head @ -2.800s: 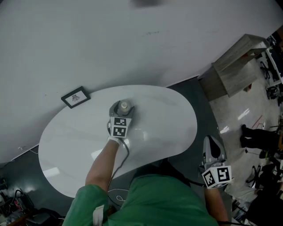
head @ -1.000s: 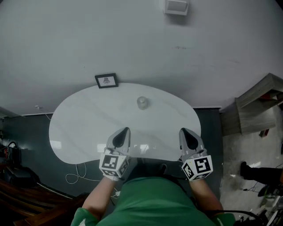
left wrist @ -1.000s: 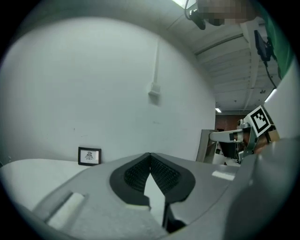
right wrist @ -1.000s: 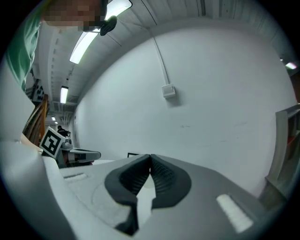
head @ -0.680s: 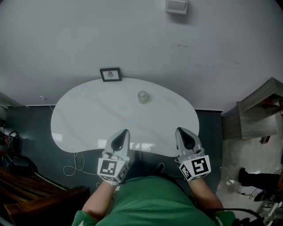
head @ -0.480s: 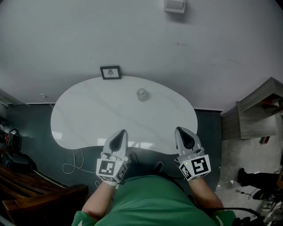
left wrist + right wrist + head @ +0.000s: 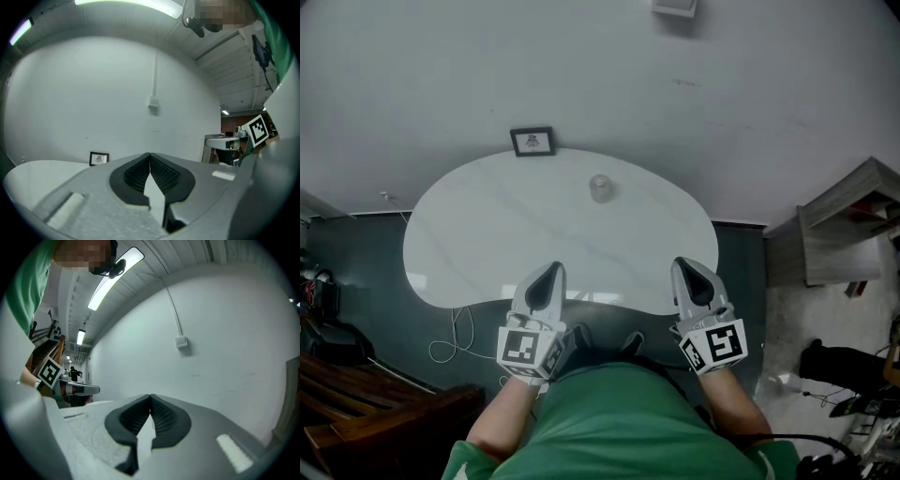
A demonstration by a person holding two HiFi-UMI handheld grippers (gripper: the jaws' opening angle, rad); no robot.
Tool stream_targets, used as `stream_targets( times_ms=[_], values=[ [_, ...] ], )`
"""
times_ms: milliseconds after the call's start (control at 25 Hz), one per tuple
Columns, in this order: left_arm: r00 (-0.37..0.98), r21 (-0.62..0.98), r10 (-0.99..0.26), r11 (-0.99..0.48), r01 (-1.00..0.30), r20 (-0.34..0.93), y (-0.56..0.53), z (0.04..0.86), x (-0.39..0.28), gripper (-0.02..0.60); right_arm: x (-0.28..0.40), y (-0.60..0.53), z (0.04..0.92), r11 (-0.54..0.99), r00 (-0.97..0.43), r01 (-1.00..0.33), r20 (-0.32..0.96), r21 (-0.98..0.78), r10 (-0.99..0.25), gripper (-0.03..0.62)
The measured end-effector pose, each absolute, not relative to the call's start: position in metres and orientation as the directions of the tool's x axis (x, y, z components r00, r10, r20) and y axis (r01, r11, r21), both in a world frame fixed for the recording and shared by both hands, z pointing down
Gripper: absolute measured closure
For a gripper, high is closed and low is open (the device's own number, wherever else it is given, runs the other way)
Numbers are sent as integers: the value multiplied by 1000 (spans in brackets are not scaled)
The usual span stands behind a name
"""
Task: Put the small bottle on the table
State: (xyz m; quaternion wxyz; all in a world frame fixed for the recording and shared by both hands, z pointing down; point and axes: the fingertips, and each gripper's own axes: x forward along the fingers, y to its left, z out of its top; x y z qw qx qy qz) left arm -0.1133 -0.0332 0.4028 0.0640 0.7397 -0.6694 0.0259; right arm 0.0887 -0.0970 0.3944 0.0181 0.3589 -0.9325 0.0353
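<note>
The small pale bottle stands upright on the white kidney-shaped table, towards its far edge, with nothing touching it. My left gripper hovers over the near edge of the table, shut and empty; in its own view the left gripper has its jaws pressed together. My right gripper sits level with it at the near right edge, also shut and empty, as the right gripper shows in its view. Neither gripper view shows the bottle.
A small black-framed picture leans at the wall behind the table. A white box is mounted on the wall. A wooden shelf unit stands at the right, dark furniture and a cable at the left.
My left gripper let go of the bottle and came back to the near edge; the right one rose from my side to beside it. Over the last second both drifted slightly nearer me.
</note>
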Motion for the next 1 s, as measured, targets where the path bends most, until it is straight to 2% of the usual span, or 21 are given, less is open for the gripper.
stream_targets(
  times_ms=[1000],
  values=[
    [159, 42, -980, -155, -987, 117, -51, 407, -133, 571, 72, -103, 388, 697, -699, -715, 60, -50, -713, 592]
  ],
)
